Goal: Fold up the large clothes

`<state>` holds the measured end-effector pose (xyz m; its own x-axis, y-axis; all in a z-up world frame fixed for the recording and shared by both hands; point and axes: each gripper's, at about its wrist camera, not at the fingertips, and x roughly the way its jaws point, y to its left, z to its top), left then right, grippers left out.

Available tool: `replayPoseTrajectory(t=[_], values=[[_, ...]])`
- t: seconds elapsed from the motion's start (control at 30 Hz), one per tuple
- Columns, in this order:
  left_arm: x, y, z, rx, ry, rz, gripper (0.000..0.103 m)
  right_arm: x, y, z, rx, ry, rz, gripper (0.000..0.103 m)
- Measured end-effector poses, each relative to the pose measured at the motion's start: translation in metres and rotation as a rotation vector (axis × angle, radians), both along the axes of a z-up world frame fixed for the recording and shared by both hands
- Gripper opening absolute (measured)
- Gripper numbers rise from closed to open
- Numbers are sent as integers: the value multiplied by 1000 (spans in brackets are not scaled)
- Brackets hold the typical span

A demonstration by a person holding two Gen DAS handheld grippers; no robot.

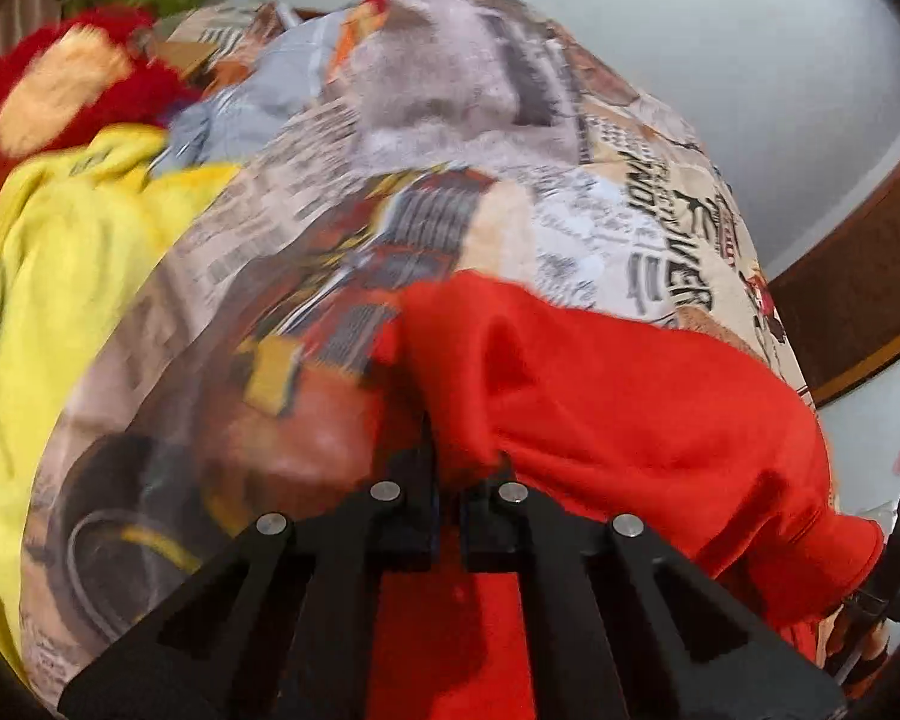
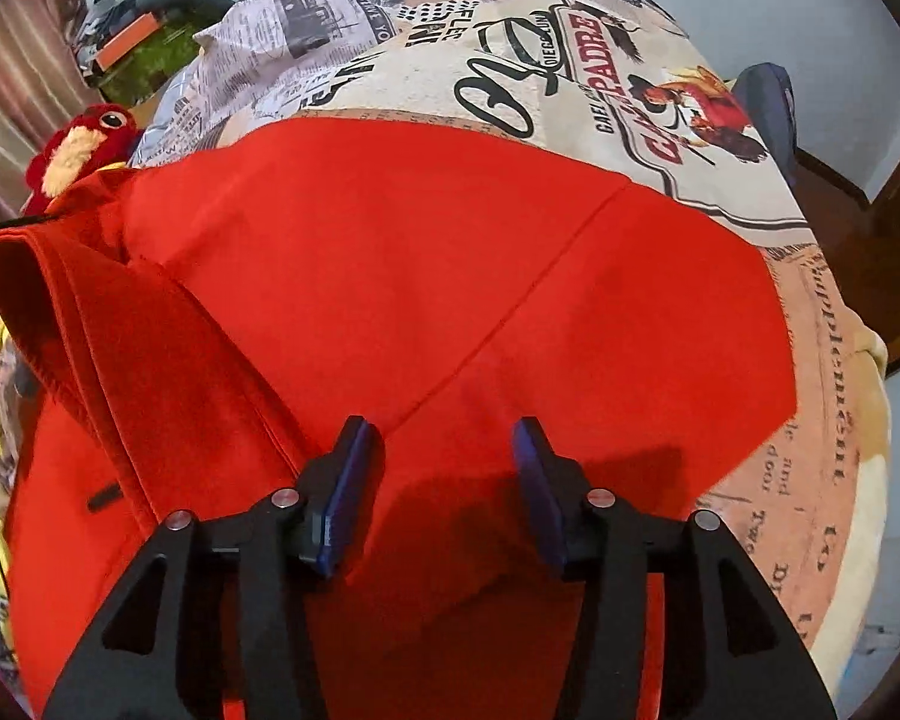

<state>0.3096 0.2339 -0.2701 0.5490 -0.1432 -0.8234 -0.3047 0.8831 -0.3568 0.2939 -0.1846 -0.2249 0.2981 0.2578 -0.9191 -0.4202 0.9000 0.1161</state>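
A large red garment [image 2: 390, 276] lies spread on a bed cover printed with newspaper motifs [image 2: 510, 60]. A seam runs diagonally across it, and its left edge is folded over in a thick roll [image 2: 60, 300]. My right gripper [image 2: 444, 450] hovers just over the red cloth, open, with its blue pads [image 2: 348, 480] apart and nothing between them. In the left wrist view my left gripper [image 1: 447, 480] is shut, with a bunched edge of the red garment [image 1: 600, 396] pinched at its tips. The cloth hides the very tips.
A yellow cloth [image 1: 42, 276] lies at the left of the bed, beside a red plush toy [image 1: 60, 84] [image 2: 84, 144]. Dark wooden furniture [image 1: 858, 300] stands at the right. Boxes and clutter [image 2: 132, 42] sit beyond the bed at the back left.
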Motion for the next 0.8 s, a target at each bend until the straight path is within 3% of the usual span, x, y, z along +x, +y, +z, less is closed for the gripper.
replayPoseTrajectory(t=[0.13,0.2,0.27,0.37,0.47,0.53,0.6,0.7,0.8], values=[[-16,11,-24,30,90,7,12,-6,-10,-1,4,-8,-29,48],[-25,10,-30,81,124,-1,12,-7,-14,-1,7,-4,-46,49],[-32,6,-27,157,138,-1,12,-10,-20,-1,3,-4,-63,49],[-37,2,-10,199,135,-22,12,-11,-24,2,-5,-1,-81,49],[-37,-5,16,188,78,-62,15,-10,-27,10,-20,5,-90,49],[-32,-13,35,177,28,-92,32,-9,-30,18,0,-3,-94,49],[-22,-28,56,181,-32,-129,40,-8,-31,29,27,-22,-102,49],[-2,-53,71,180,-80,-196,52,-3,-30,43,72,-49,-113,49],[24,-80,70,136,-92,-249,54,3,-22,54,125,-62,-117,50]])
